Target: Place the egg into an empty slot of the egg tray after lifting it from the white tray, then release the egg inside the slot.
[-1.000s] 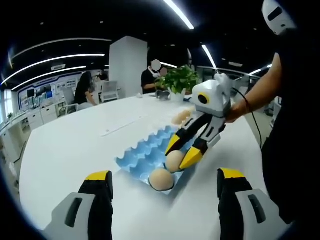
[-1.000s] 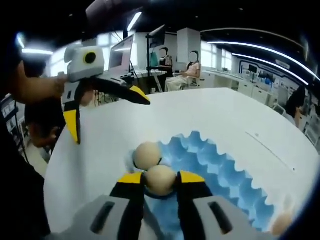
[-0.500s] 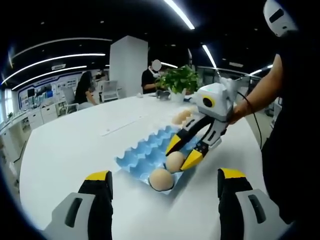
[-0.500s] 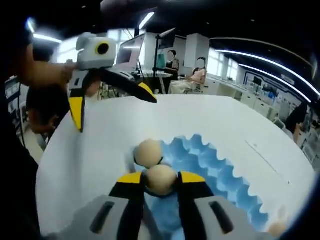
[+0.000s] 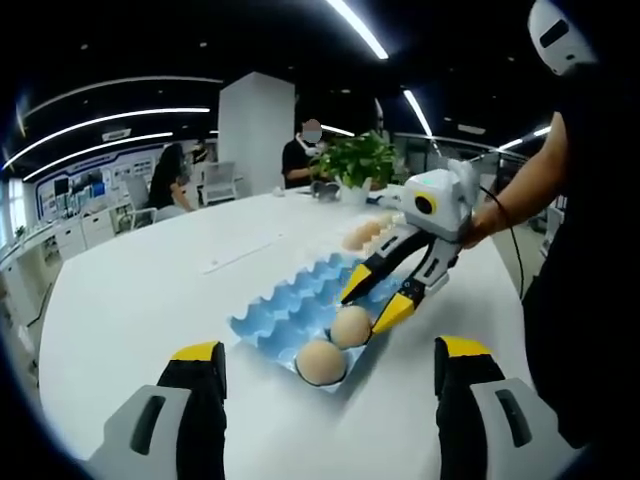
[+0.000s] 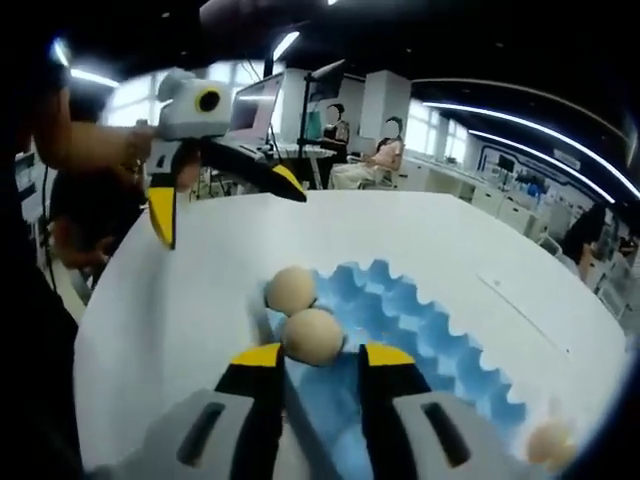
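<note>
A blue egg tray [image 5: 290, 305] lies on the white table, with two eggs in its near corner slots. The newer egg [image 5: 351, 326] sits beside the other egg [image 5: 320, 362]. My right gripper [image 5: 372, 303] hovers open just behind it, jaws apart and off the shell. In the right gripper view the same egg [image 6: 312, 335] rests just ahead of the right gripper [image 6: 322, 358], with the other egg [image 6: 291, 290] beyond it on the blue tray [image 6: 420, 320]. My left gripper [image 5: 328, 352] is open and holds nothing; it also hangs open in the air as the left gripper [image 6: 226, 205].
More eggs [image 5: 364, 234] lie past the far end of the blue tray; one loose egg [image 6: 548, 440] shows at the lower right. A potted plant [image 5: 360, 160] stands at the table's far edge. People sit at desks behind. The person's arm [image 5: 520, 190] comes in from the right.
My right gripper opened, let go of the egg and drew back a little. The egg stays in its slot beside the first one. The left gripper has held still.
</note>
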The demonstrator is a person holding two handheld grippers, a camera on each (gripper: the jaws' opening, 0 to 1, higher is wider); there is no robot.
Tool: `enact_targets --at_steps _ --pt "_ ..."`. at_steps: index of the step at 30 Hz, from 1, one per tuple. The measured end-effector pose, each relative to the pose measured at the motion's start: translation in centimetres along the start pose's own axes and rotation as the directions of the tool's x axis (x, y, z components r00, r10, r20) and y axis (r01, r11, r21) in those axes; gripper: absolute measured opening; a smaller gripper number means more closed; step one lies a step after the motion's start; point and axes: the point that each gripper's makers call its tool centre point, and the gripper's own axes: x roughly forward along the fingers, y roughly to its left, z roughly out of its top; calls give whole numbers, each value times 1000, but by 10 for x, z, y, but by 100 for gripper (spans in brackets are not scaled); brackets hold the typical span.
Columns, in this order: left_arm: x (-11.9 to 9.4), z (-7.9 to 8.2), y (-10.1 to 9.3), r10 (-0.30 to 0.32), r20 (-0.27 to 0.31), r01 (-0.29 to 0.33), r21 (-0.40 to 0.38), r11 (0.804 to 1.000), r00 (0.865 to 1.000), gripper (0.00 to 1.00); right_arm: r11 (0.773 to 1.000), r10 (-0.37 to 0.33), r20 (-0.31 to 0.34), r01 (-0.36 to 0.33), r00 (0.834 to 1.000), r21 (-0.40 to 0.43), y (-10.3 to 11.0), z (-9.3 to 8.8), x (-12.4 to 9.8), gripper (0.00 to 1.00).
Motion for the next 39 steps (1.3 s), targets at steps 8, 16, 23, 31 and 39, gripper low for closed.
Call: enact_targets --at_steps 8,16,23,31,39 --pt "1 1 -1 -1 -2 1 -2 1000 1000 85 998 -27 -4 28 1000 55 -9 -9 -16 29" --pt "2 0 -1 -2 -6 2 -4 1000 1000 85 995 -66 -11 67 998 78 -18 -17 -36 29" --pt "3 1 -1 -4 -4 4 -2 1000 1000 85 982 -143 -44 147 989 116 -34 -39 -66 29" --pt "7 1 -2 -8 -11 8 1 1000 1000 85 962 -221 -67 229 973 150 -51 -56 -95 29" --pt "8 -1 -2 -8 -18 8 -5 1000 1000 85 926 -313 -112 329 943 185 -73 -81 -131 29"
